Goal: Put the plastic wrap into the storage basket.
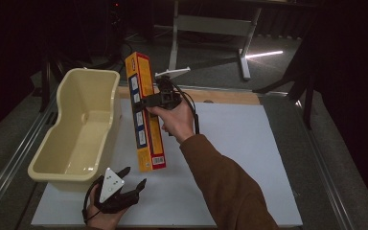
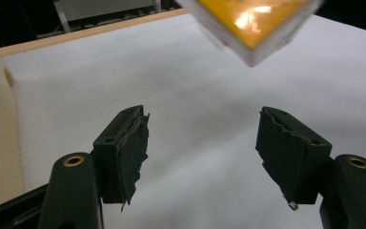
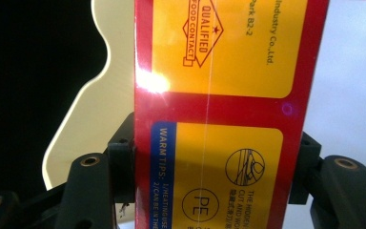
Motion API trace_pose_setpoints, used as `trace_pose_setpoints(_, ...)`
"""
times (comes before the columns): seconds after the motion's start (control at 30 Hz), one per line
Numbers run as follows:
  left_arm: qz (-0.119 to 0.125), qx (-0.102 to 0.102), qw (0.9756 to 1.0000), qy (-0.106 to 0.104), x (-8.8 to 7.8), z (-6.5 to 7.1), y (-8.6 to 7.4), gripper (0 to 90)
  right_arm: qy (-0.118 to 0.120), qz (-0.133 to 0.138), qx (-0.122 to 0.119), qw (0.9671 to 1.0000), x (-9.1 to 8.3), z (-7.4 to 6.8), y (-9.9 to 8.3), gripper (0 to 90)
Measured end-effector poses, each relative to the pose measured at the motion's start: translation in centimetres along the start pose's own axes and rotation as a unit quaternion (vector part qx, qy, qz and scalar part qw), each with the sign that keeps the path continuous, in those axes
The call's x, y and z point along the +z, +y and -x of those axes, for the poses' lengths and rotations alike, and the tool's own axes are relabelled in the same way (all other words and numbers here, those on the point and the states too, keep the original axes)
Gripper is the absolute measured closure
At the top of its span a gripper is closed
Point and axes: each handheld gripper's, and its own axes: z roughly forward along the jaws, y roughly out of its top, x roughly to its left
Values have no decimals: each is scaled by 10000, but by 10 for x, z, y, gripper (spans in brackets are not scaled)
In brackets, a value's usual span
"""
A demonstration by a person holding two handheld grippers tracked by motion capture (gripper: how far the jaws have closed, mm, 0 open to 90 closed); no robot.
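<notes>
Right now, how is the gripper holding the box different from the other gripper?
The right gripper is up in the air above the table; the left gripper sits low at the table's near edge. The right gripper's jaws are shut on the long yellow and red box, squeezing its two sides; the left gripper's jaws stand wide open with nothing between them. Both have black jaws, and a hand holds each.

The box reads "QUALIFIED FOOD CONTACT" in a diamond badge, "Industry Co.,Ltd." and "Park B2-2" above, "WARM TIPS:" on a blue strip, and "PE" in a circle.
</notes>
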Motion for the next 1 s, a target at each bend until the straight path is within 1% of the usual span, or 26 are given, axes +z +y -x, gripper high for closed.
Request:
trace_pose_setpoints(0.1, -14, 18, 10000, -16, 1, 0, 0, 344, 21, 14, 28, 10000, 0, 0, 1, 395)
trace_pose_setpoints(0.13, -14, 19, 10000, -19, 1, 1, 0, 344, 96, 81, 107, 9999, 2, -3, 4, 395)
trace_pose_setpoints(0.23, 4, -16, 10000, -30, 1, 0, 0, 344, 161, 223, 178, 9995, 3, -4, 6, 395)
trace_pose_setpoints(0.27, 4, -16, 10000, -30, 1, 0, 0, 344, 161, 223, 178, 9995, 3, -4, 6, 395)
trace_pose_setpoints(0.33, 35, -45, 10000, -30, 0, 0, -1, 344, 227, 329, 304, 9987, 4, -6, 7, 395)
trace_pose_setpoints(0.4, 40, -45, 10000, -32, 0, 0, -1, 344, 269, 400, 339, 9983, 5, -7, 8, 395)
trace_pose_setpoints(0.53, 56, -70, 10000, -23, -1, 0, -1, 344, 342, 441, 429, 9975, 9, -9, 11, 395)
trace_pose_setpoints(0.7, 65, -115, 9999, -24, -1, -1, -1, 345, 368, 454, 376, 9976, 14, -18, 16, 395)
trace_pose_setpoints(0.77, 51, -80, 10000, -3, -1, -1, -1, 345, 381, 459, 379, 9975, 15, -20, 16, 395)
trace_pose_setpoints(0.8, 23, -1, 10000, 48, -1, 1, -1, 344, 439, 486, 361, 9972, 17, -25, 18, 395)
trace_pose_setpoints(0.83, 25, 32, 10000, 52, -1, 1, -1, 345, 462, 501, 364, 9970, 18, -27, 18, 395)
trace_pose_setpoints(0.93, 2, 60, 10000, 70, 0, 2, -2, 345, 528, 537, 422, 9963, 22, -31, 19, 395)
trace_pose_setpoints(0.97, 2, 60, 10000, 70, 0, 2, -2, 345, 528, 537, 422, 9963, 22, -31, 19, 395)
trace_pose_setpoints(1.0, 22, 92, 9999, 78, 0, 2, -2, 345, 511, 559, 418, 9963, 25, -34, 20, 395)
